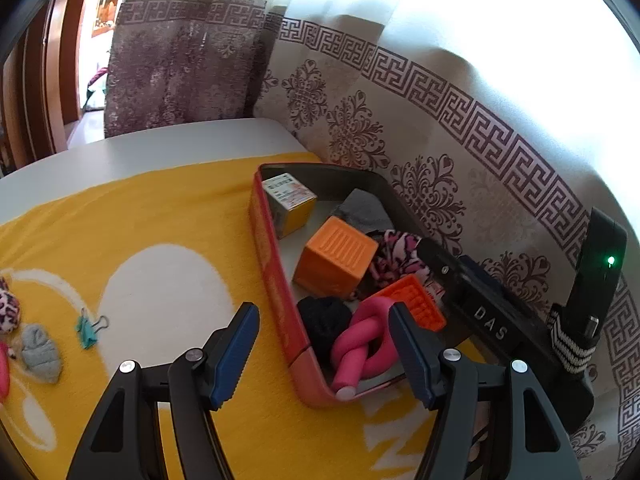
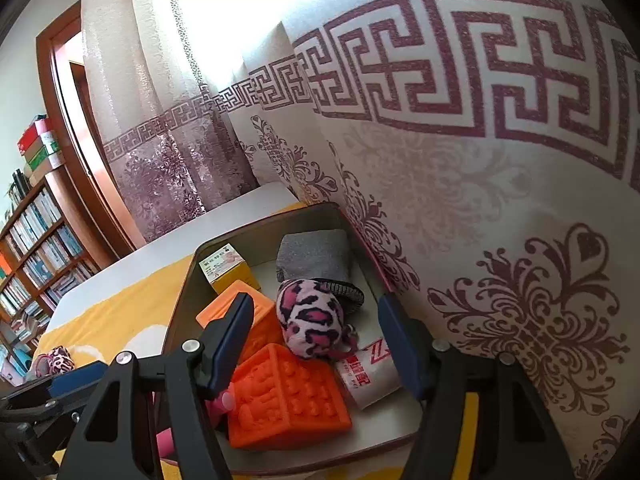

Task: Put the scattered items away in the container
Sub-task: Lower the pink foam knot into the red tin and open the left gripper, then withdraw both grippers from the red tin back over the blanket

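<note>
Blue-padded fingers of my left gripper [image 1: 324, 356] stand apart with nothing clamped; the knotted pink foam roller [image 1: 362, 344] lies between and beyond them, inside the near corner of the tin, pads clear of it. My right gripper [image 2: 316, 340] is also apart, holding nothing, hovering over the same tin.

Container: one red rectangular tin [image 1: 276, 280] on the yellow-and-white blanket [image 1: 160, 240], hard against the patterned curtain [image 1: 440, 168]. Inside, counted:
- 2 orange ribbed cubes: one [image 1: 336, 260] mid-tin, one [image 2: 286, 396] near the front with raised bumps on its faces
- 1 small yellow-and-white carton [image 1: 290, 204] in the far corner
- 1 folded grey cloth [image 2: 316, 256] at the back
- 1 pink leopard-print plush [image 2: 310, 320], on top, touching the grey cloth and the front cube
- 1 white packet with red print [image 2: 366, 372] on the tin floor beside the front cube
- 1 dark navy bundle [image 1: 324, 320], probably a rolled sock, too dark to be sure
- 1 pink foam roller, as above

Still outside on the blanket, left wrist view, well apart from the tin:
- 1 teal binder clip [image 1: 90, 330]
- 1 grey rolled sock [image 1: 40, 354]
- 1 leopard-print piece [image 1: 8, 308] at the frame edge, cut off
- 1 pink sliver at the left edge, unidentifiable

Wooden bookshelf [image 2: 36, 252] sits far left in the right wrist view.
</note>
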Available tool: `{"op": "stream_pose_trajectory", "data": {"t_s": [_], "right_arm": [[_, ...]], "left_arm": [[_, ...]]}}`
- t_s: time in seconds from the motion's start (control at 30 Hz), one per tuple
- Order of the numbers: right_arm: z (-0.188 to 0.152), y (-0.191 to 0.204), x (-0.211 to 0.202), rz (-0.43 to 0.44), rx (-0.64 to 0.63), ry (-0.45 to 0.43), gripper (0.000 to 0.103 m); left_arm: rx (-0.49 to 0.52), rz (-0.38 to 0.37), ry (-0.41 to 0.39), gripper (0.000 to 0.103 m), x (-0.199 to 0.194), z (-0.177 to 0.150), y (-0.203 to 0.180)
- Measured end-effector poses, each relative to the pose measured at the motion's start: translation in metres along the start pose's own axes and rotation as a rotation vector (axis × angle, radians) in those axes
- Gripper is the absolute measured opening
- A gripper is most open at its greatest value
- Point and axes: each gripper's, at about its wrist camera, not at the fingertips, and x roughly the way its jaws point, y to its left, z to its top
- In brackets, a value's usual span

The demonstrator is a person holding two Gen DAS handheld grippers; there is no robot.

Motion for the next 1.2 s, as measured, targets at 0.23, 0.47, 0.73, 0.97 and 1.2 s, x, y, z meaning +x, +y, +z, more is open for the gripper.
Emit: {"op": "stream_pose_trajectory", "data": {"t_s": [0.23,0.47,0.73,0.97,1.2], "right_arm": [[-0.001,0.004,-0.001,-0.004,-0.027,-0.02,0.069],[-0.003,0.011,-0.003,-0.026,-0.07,-0.049,0.069],[-0.008,0.018,-0.006,-0.06,-0.107,-0.089,0.069],[-0.017,0.04,-0.018,-0.129,-0.209,-0.195,0.075],[-0.032,0.075,-0.039,-0.088,-0.292,-0.214,0.079]], "left_arm": [[-0.004,0.051,-0.012,0.068,-0.02,-0.011,0.014],[-0.049,0.102,-0.027,0.069,-0.047,-0.022,0.044],[-0.139,0.189,-0.035,0.069,-0.082,-0.051,0.103],[-0.281,0.27,-0.062,0.068,-0.117,-0.083,0.165],[-0.334,0.287,-0.069,0.069,-0.134,-0.105,0.19]]}}
